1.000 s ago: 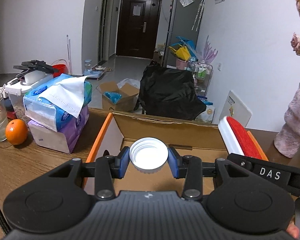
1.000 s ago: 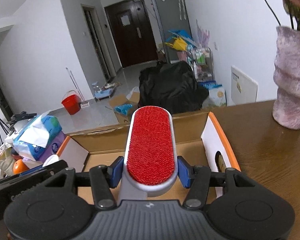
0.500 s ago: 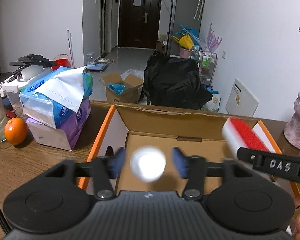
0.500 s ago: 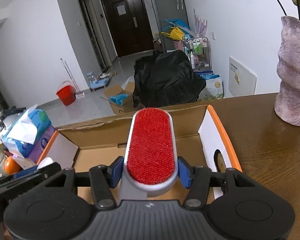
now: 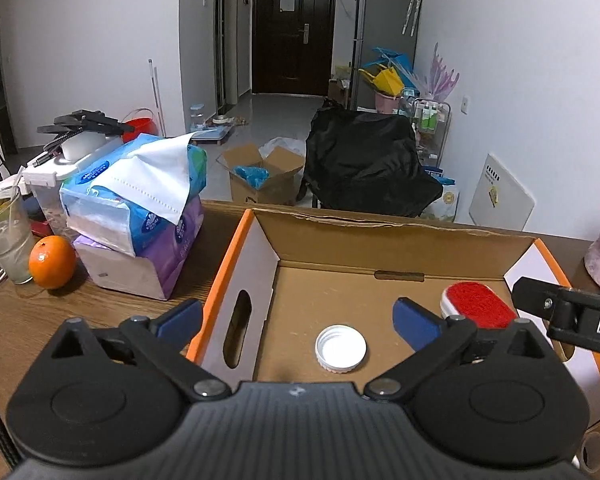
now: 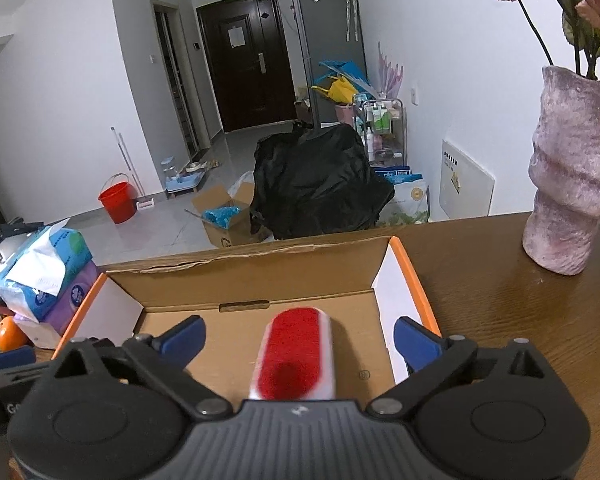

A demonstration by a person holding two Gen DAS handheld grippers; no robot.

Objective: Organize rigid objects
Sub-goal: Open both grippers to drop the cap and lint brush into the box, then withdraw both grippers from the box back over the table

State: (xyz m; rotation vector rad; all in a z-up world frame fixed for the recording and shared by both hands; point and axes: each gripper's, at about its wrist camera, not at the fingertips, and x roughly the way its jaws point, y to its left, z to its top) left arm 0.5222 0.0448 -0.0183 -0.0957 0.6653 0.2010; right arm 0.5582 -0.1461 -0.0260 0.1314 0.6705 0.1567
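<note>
An open cardboard box [image 5: 396,240] [image 6: 244,276] with orange edges sits on the wooden table. A white jar lid [image 5: 341,349] lies on the box floor, below my left gripper [image 5: 298,320], whose jaws are opening wide and touch nothing. A red lint brush [image 6: 294,354] [image 5: 476,306] with a white body lies blurred in the box between the spread blue pads of my right gripper [image 6: 300,338]; its jaws are opening and the pads stand clear of the brush. The right gripper's black arm shows at the right edge of the left wrist view.
Stacked tissue packs [image 5: 140,204], an orange [image 5: 52,262], a plastic cup [image 5: 4,240] and a white container stand left of the box. A pinkish vase [image 6: 572,184] with dried flowers stands on the table to the right. Beyond the table are a black-covered chair [image 5: 364,164] and a floor box.
Both grippers opened wide. The lid dropped out of the left gripper onto the box floor. The lint brush left the right gripper's pads and sank into the box.
</note>
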